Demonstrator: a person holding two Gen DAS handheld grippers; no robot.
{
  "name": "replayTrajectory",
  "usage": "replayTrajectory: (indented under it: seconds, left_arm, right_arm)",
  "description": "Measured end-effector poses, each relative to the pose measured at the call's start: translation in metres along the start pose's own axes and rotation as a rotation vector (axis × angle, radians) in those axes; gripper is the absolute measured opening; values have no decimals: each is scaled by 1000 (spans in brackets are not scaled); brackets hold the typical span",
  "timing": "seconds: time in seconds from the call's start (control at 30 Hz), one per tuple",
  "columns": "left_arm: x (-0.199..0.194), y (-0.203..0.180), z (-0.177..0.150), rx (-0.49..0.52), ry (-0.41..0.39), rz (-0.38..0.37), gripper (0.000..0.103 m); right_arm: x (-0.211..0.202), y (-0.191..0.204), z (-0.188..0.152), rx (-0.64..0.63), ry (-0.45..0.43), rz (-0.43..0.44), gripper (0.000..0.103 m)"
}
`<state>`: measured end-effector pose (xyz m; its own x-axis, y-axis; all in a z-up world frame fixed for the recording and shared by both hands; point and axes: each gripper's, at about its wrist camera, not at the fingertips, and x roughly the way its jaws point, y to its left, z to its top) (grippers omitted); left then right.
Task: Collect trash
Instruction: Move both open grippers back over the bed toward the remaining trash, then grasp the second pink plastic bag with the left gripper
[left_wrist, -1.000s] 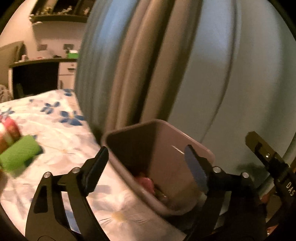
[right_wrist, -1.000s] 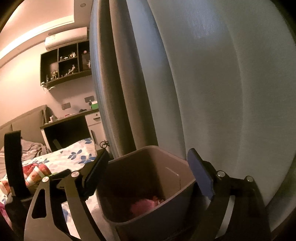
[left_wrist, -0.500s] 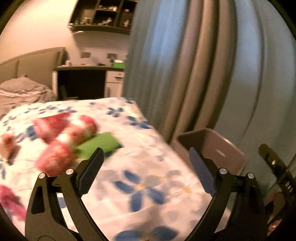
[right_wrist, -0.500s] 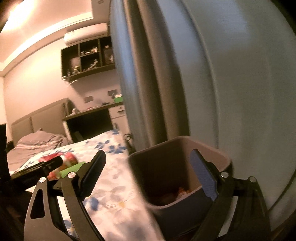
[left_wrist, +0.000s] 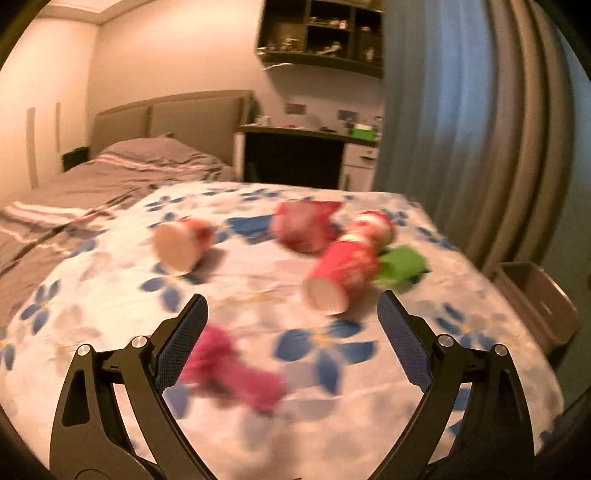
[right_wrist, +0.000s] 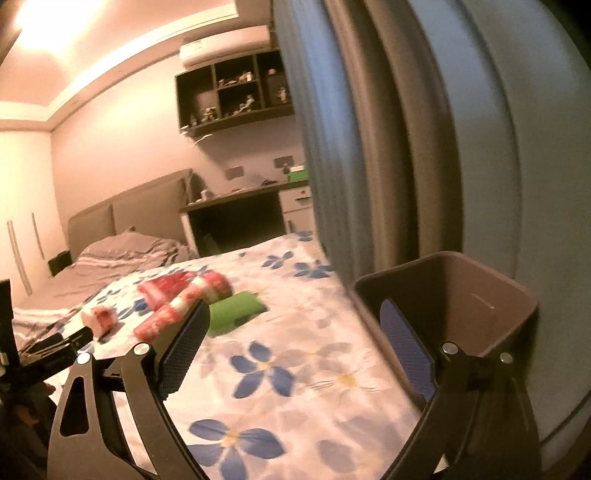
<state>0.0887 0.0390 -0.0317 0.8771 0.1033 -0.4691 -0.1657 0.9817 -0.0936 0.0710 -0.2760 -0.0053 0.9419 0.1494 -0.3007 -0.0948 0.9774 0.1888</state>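
Note:
Trash lies on the flowered bed cover (left_wrist: 110, 295): a crumpled pink wrapper (left_wrist: 236, 376) close by my left gripper (left_wrist: 291, 354), a red paper cup (left_wrist: 340, 280), a second cup (left_wrist: 181, 240), a red bag (left_wrist: 306, 225), a red-and-white can (left_wrist: 373, 227) and a green piece (left_wrist: 400, 266). The left gripper is open and empty above the cover. The brown bin (right_wrist: 454, 302) stands at the bed's right edge. My right gripper (right_wrist: 295, 350) is open and empty beside the bin; the same trash pile (right_wrist: 184, 295) lies beyond it.
Grey-blue curtains (right_wrist: 369, 147) hang right behind the bin. A striped grey duvet (left_wrist: 92, 177) and headboard lie at the far left. A dark desk (left_wrist: 295, 158) and wall shelves (right_wrist: 232, 92) stand at the back.
Both grippers have swung left, away from the bin and toward the trash on the bed. The bin has slid to the right edge of both views. Both stay open and empty.

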Motion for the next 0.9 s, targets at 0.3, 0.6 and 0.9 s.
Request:
replayTrajectory:
  seconds: [0.3,0.6,0.9]
  left_arm:
    - [0,60,-14,-49,72,56,91]
    - [29,74,-16,-55,189,0,78]
    - [52,77,-21,-77,291,-88,36]
  right_arm:
    - [8,51,-3,-50,30,72,90]
    - [16,87,-5,-98,53,113,90]
    - [32,116,-10,-140,92,148,90]
